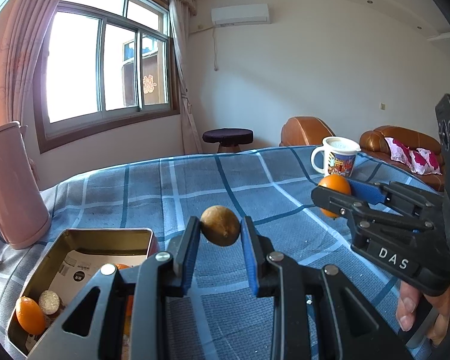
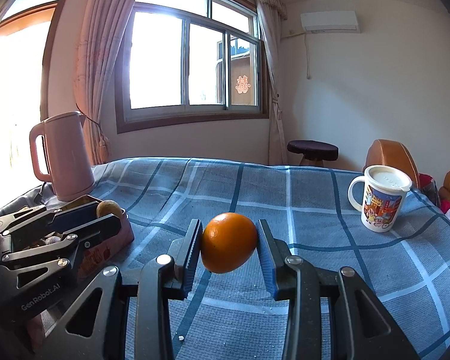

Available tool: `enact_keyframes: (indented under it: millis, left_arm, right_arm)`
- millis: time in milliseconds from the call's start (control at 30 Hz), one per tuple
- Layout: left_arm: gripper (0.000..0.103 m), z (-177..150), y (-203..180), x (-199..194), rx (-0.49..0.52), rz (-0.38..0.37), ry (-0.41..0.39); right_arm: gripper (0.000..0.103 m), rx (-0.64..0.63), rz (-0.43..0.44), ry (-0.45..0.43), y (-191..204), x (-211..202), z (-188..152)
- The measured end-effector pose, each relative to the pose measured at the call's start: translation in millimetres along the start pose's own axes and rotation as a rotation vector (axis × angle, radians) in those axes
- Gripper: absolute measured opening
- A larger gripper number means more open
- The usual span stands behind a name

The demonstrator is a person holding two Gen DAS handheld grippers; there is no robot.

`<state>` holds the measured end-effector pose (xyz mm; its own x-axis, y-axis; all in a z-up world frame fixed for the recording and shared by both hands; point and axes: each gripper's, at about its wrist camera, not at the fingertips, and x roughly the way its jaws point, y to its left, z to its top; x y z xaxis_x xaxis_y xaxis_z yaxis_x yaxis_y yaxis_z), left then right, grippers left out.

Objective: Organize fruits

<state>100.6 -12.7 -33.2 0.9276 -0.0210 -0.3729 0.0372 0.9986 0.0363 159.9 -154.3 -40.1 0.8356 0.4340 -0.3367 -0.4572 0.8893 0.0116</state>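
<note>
Plainly, each gripper has a fruit pinched between its blue ribbed pads and lifted clear of the table. The left gripper (image 1: 220, 229) is clenched on a brown fruit (image 1: 220, 225), dull, rough-skinned and egg-shaped with a small nub at its lower end. The right gripper (image 2: 228, 244) is clamped on an orange fruit (image 2: 228, 242), smooth, glossy and oval.

Both fruits are rounded and held only at two narrow contact patches, so I judge the main risk to be a slip: a tilt or a jolt could let either one roll out of the pads and drop onto the blue checked cloth (image 1: 195, 186), where it might roll toward the edge. The shiny orange skin looks the more slippery of the two; too hard a squeeze could bruise or split it.

Beside the left gripper, lower left, sits an open metal tin (image 1: 60, 240) with thin straight walls, already holding a small orange fruit (image 1: 30, 315), a pale round piece and some printed paper. The left gripper's body partly overlaps the tin's near corner in its own view, so a careless lowering could knock the rim or shove the light tin.

Farther out stand a pink matte kettle (image 2: 66, 156) behind the tin and a lidded printed mug (image 2: 381, 198) on the far right; a wide sweep by the right gripper could clip the mug.
</note>
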Motion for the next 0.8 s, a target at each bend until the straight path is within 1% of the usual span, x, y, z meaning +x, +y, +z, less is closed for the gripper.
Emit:
enact_keyframes:
  millis: [533, 800]
  left_arm:
    - [0.029, -0.7, -2.8, -9.2, 0.016, 0.009, -0.031]
    - [0.029, -1.6, -2.5, -14.0, 0.014, 0.002, -0.038]
  right_arm:
    - [0.038, -0.021, -0.011, -0.057, 5.9, -12.0, -0.8]
    - [0.038, -0.024, -0.014, -0.064, 6.4, -14.1, -1.0]
